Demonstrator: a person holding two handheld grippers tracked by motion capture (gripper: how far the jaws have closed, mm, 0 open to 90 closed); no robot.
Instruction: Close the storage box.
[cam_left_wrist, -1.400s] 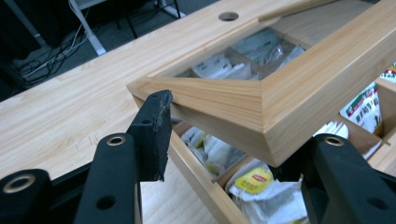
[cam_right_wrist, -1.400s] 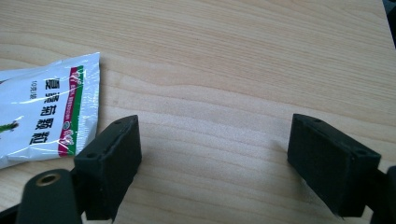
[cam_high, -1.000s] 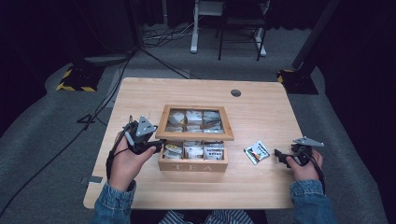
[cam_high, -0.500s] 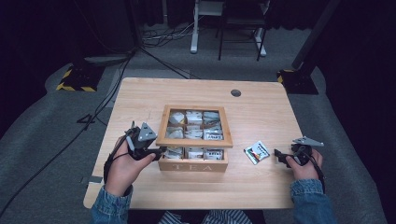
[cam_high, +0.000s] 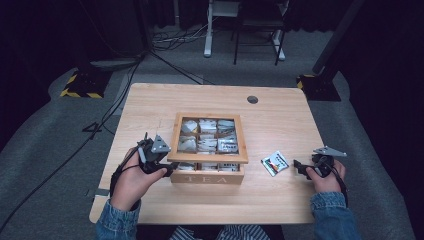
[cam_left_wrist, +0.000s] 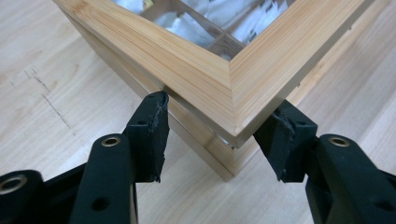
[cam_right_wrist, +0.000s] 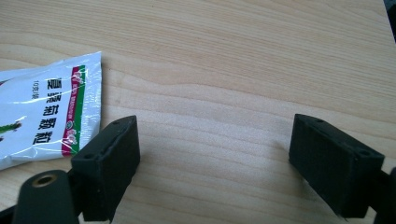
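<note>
1. Studio or lab recording space, not a home.
2. Black curtains (cam_high: 60, 30) on every side.
3. Grey carpet (cam_high: 45, 150); cables (cam_high: 165, 42) loose across it.
4. Hazard-striped stand base (cam_high: 80, 87) beside single wooden table (cam_high: 210, 97).

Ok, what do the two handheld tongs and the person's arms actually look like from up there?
Both tongs are black with two blocky jaws. The left tongs and the right tongs each carry a grey three-cornered plate on top. The left gripper view shows brass-coloured rivets on the jaw arms. A thin black cable loops from the left tongs. The person wears blue denim sleeves.
</note>
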